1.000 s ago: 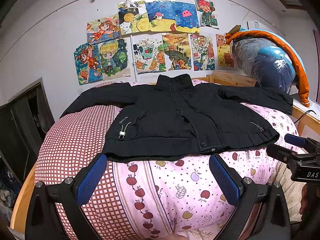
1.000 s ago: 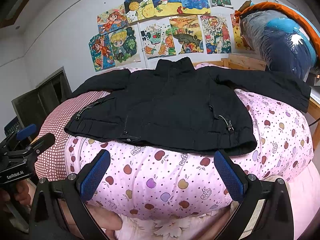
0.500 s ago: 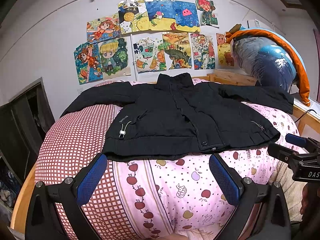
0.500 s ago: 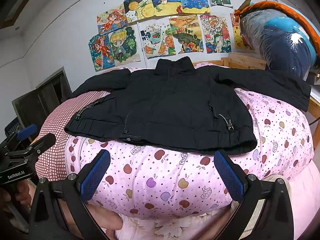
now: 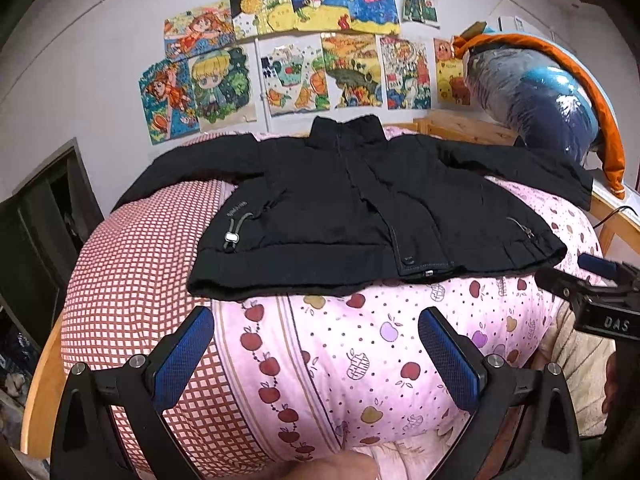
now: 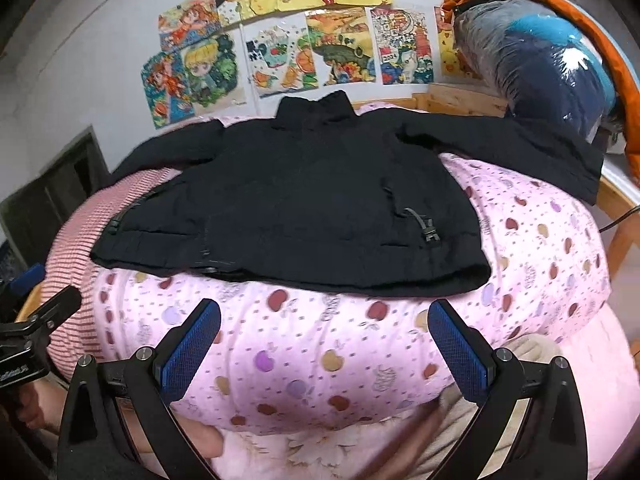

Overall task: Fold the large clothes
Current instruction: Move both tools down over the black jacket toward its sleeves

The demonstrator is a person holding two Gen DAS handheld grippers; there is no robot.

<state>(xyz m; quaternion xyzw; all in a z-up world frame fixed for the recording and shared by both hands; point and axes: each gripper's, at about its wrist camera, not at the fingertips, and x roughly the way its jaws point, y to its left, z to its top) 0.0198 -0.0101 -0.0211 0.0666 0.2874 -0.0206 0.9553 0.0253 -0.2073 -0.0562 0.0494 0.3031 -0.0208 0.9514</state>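
Black jacket [image 5: 360, 208] lies flat (right view blurred); both claws [image 5: 316, 344] [image 6: 324, 340] gape wide, empty.

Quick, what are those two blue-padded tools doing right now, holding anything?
Left tool: open, holding nothing, short of the black zip-up jacket.
Right tool: open, holding nothing, also short of the jacket.

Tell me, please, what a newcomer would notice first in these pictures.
First, the black jacket, spread flat with sleeves out on the pink quilt with apple prints. Behind it, bright drawings cover the wall. Near the lower edge, the left gripper and the right gripper hang open in front of the jacket's hem, holding nothing.
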